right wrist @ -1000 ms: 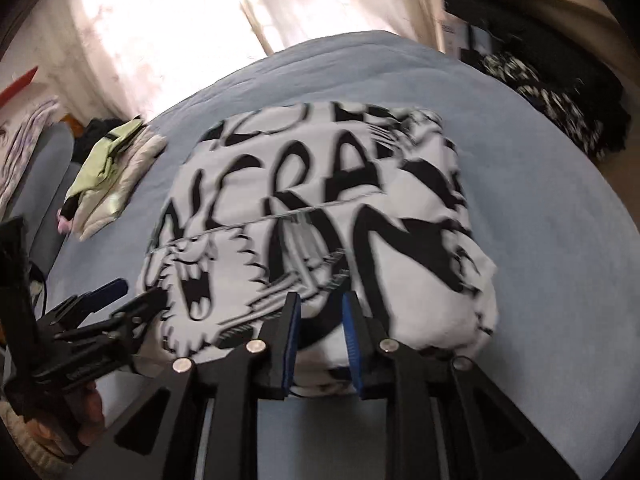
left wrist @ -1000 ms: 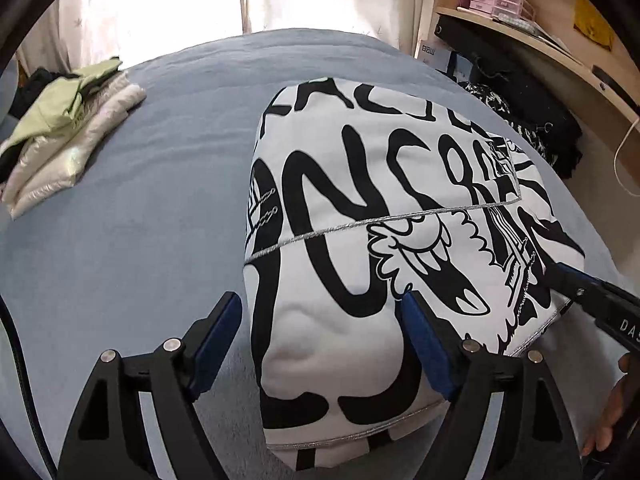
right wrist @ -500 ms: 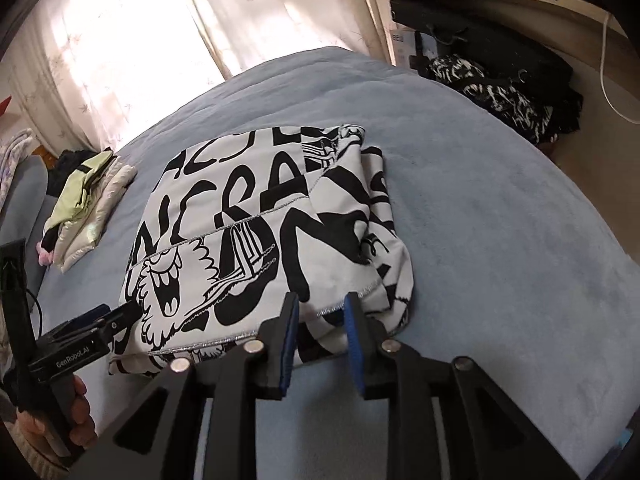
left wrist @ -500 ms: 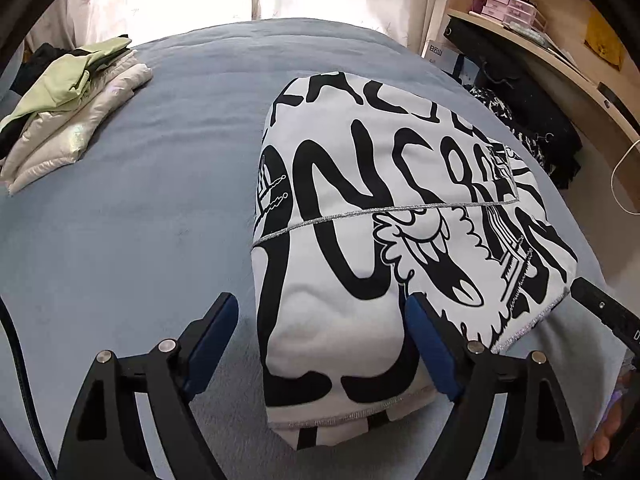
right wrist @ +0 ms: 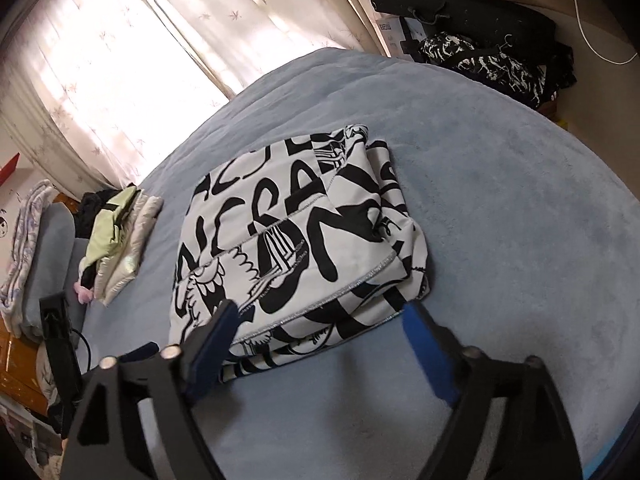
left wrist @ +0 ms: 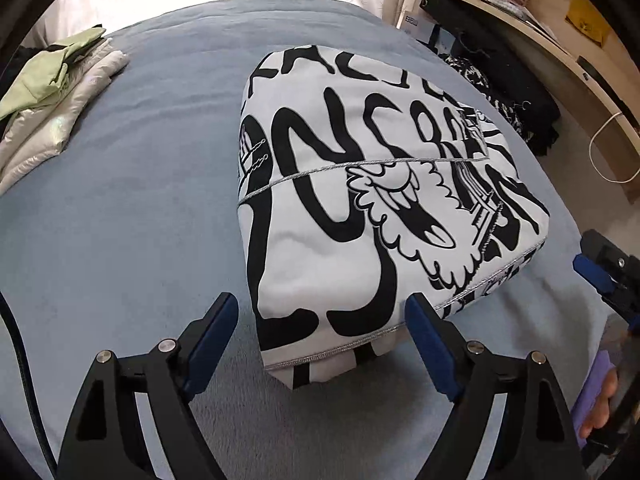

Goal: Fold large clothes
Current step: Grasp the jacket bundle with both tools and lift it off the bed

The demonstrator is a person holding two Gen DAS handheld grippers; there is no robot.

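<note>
Opening, right gripper [right wrist: 320, 320] has released the folded garment [right wrist: 296, 240], tilted downward.

A white garment [left wrist: 360, 200] printed with bold black lettering and cartoon drawings lies on a blue-grey bed [left wrist: 140, 200], with a pale green and cream pile [left wrist: 52, 92] at its far left edge, before white leaf-patterned curtains [right wrist: 160, 40].

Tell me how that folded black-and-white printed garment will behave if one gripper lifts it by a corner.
The printed garment is soft cloth folded in loose layers, so it would probably droop and unfold. It looks thick and bulky, so likely somewhat heavy for one corner grip. On the fuzzy blue bedcover a push would probably bunch it rather than slide it.
</note>
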